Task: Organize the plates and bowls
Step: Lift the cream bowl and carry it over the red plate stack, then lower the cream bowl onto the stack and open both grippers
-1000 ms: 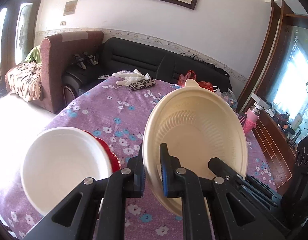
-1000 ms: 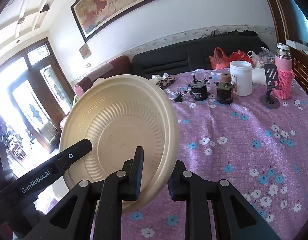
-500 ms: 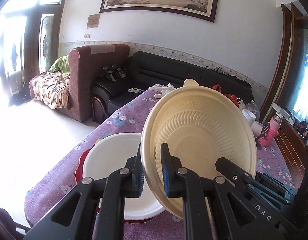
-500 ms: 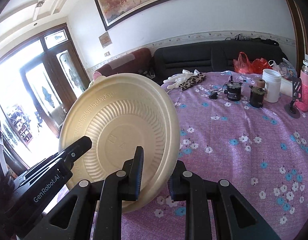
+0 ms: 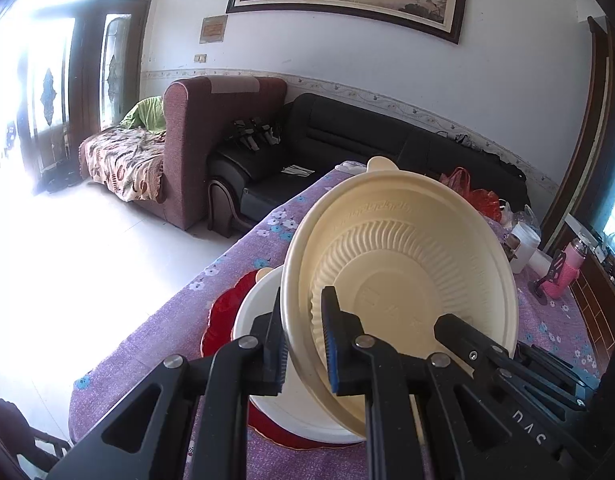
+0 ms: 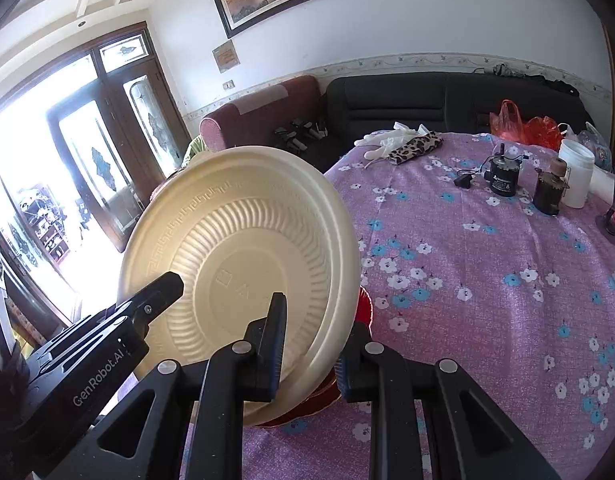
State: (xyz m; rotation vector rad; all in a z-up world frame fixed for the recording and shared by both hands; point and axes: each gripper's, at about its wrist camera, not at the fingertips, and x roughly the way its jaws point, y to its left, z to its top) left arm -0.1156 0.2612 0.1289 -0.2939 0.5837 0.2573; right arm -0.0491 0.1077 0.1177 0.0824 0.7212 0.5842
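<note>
A cream ribbed bowl (image 5: 399, 272) hangs tilted on its edge above the table, held from two sides. My left gripper (image 5: 305, 320) is shut on its near left rim. My right gripper (image 6: 315, 320) is shut on the opposite rim of the cream bowl (image 6: 243, 256). Each view shows the other gripper's finger on the far rim. Right under the bowl, near the table's left edge, a white bowl (image 5: 253, 300) sits on a red plate (image 5: 223, 312). The cream bowl hides most of both; the right wrist view shows only a strip of the red plate (image 6: 365, 300).
The table wears a purple flowered cloth (image 6: 487, 280). At its far side stand a white jar (image 6: 575, 176), two small dark devices (image 6: 503, 176), a leopard pouch (image 6: 415, 148) and a pink bottle (image 5: 567, 268). Sofas stand beyond; bare floor lies left of the table edge.
Both grippers have carried the cream bowl sideways toward the table's left edge. The white bowl and red plate, earlier off to its left, now lie beneath it. Both grips are unchanged.
</note>
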